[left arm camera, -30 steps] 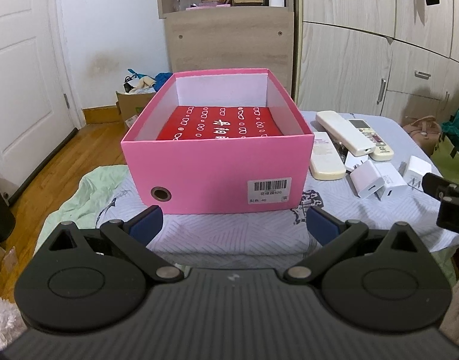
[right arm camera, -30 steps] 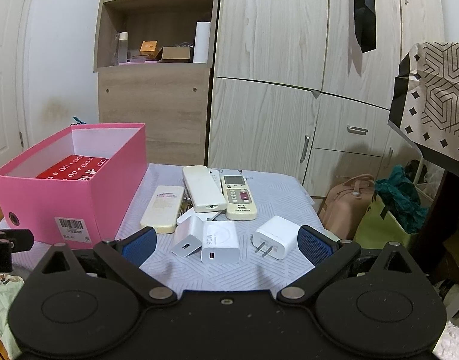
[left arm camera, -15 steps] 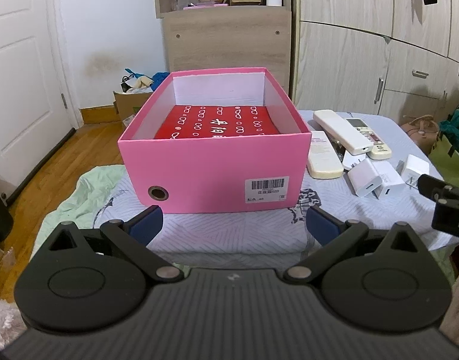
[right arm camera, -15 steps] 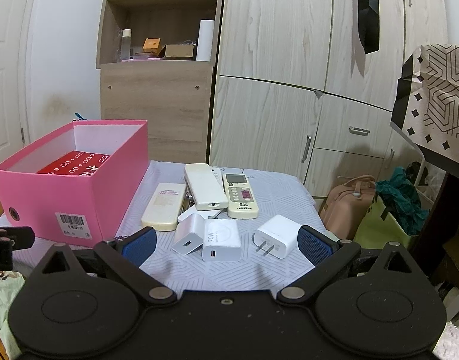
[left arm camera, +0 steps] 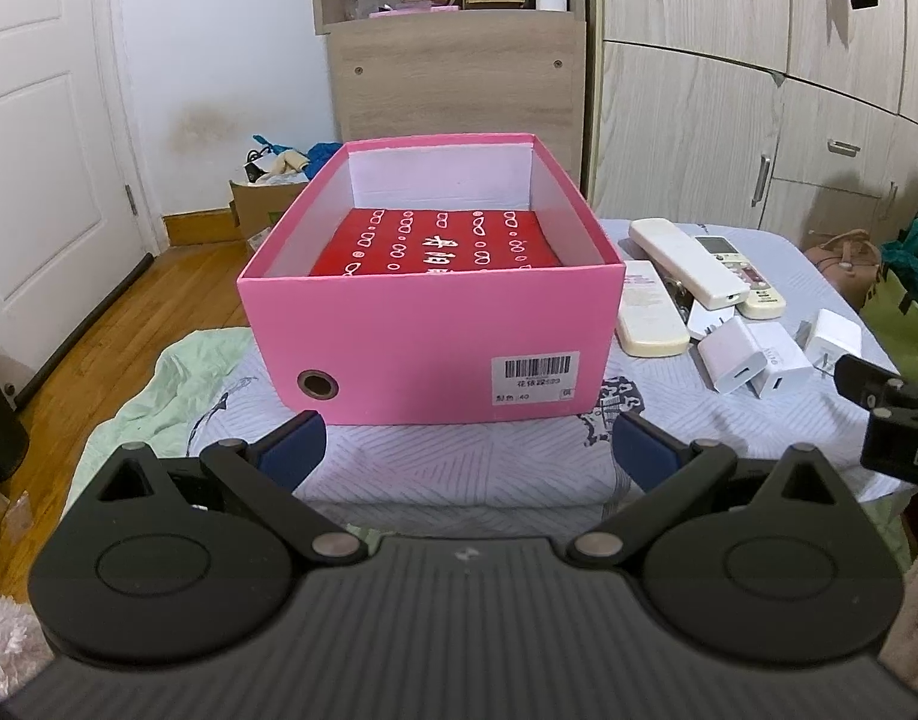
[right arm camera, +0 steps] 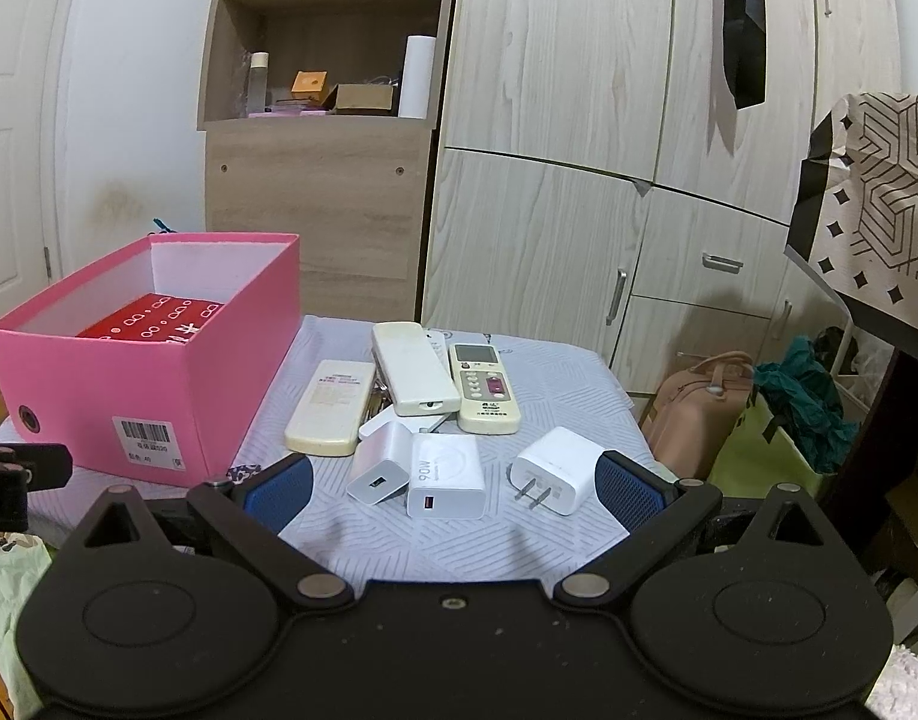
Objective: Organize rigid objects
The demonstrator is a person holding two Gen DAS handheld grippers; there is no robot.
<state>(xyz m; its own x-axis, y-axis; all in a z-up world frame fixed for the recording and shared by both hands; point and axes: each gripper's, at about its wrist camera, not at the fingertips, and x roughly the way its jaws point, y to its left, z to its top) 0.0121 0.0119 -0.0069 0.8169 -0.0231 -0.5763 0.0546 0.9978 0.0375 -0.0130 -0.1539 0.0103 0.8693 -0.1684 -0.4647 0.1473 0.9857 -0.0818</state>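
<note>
White chargers [right arm camera: 444,474] and remotes [right arm camera: 414,369] lie clustered on the counter [right arm camera: 555,372] beside the pink box [right arm camera: 159,360]; both hand-held grippers, right [right arm camera: 450,492] and left [left arm camera: 468,450], spread wide, empty. Risk: closing on one charger nudges its touching neighbours

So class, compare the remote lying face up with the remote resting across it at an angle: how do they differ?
The face-up remote shows a screen and buttons; the angled remote shows only a plain back. The face-up remote lies flat on the cloth; the angled remote is propped on things beneath it. Both are pale, oblong, and outside the pink box.
</note>
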